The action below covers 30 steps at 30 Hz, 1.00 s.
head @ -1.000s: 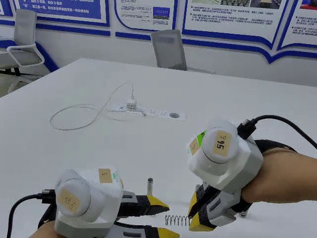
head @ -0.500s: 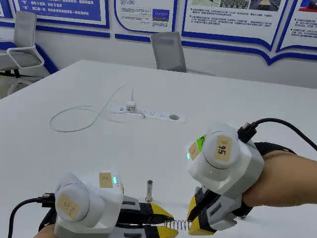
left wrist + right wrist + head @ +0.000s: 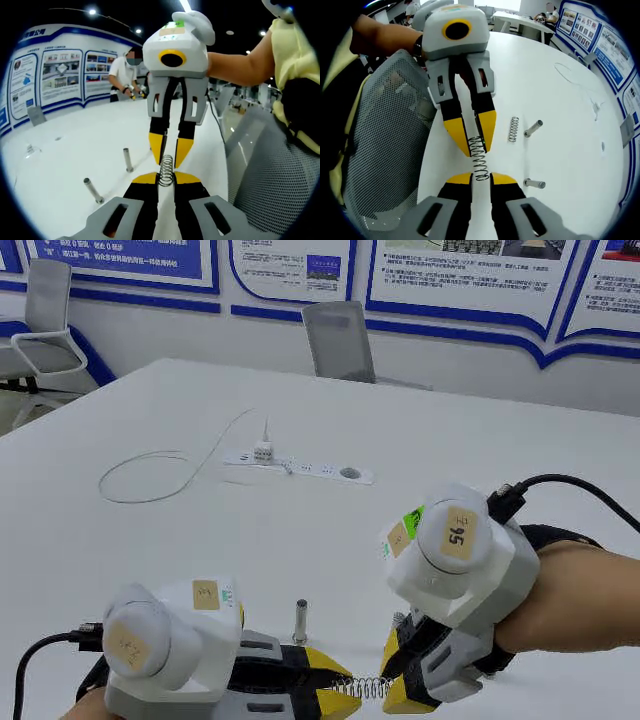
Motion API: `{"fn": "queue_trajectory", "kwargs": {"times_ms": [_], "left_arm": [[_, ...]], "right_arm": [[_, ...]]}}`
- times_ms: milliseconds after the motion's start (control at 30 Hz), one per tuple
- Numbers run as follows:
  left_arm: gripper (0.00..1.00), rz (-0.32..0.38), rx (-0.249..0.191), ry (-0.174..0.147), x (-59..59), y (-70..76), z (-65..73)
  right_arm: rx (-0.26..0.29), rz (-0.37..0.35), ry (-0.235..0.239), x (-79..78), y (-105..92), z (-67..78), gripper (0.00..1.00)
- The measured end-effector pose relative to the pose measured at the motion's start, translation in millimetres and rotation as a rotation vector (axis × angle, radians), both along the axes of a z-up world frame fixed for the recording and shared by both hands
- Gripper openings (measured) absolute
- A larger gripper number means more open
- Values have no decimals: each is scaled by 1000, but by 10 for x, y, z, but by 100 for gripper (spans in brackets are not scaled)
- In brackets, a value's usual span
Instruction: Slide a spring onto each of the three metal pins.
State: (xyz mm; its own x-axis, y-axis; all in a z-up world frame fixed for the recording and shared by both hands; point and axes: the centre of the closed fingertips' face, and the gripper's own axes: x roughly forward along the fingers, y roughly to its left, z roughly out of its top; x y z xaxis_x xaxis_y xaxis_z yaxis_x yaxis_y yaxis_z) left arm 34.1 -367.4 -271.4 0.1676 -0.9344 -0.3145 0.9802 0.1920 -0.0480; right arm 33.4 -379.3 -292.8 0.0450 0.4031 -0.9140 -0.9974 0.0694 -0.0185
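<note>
Bridging the two tools, the spring [image 3: 479, 157] spans the gap with one end pinched in the narrowed tips of the right gripper [image 3: 481, 178]. Its other end is pinched in the narrowed tips of the left gripper [image 3: 476, 142], which meets it nose to nose. Both pairs of jaws are closed down on the coil.

The main risk, as I judge it, lies in that double hold. If the hands drift apart the thin wire stretches; if they crowd together it bows and may spring out sideways. With both ends clamped, neither open end is free to take a pin, so one side must let go. A grip on only the last turns could then let the coil swing or flick away.

Just to the right of the right gripper's tips stands the nearer pin [image 3: 534, 183]. Ahead of it and on the same side is the farther pin [image 3: 533, 128], with a loose spring [image 3: 513, 129] lying just beside it on the table [image 3: 560, 75]. A careless sweep of either gripper toward the pins could topple one or send that loose spring rolling.
</note>
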Motion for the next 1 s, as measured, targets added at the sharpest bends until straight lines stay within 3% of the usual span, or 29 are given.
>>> {"fn": "queue_trajectory", "kwargs": {"times_ms": [100,333,533,700,1000], "left_arm": [[10,5,-33,17,6,5,54],[10,9,-50,29,20,-2,73],[10,12,-44,30,34,-2,41],[10,7,-13,17,33,-9,-16],[10,-4,13,3,10,-20,-51]], "right_arm": [[5,0,-1,15,-11,-12,14],[19,4,-9,28,0,13,13],[30,1,-24,45,5,97,12],[65,-11,-24,56,65,219,12],[75,12,-35,11,166,306,12]]}}
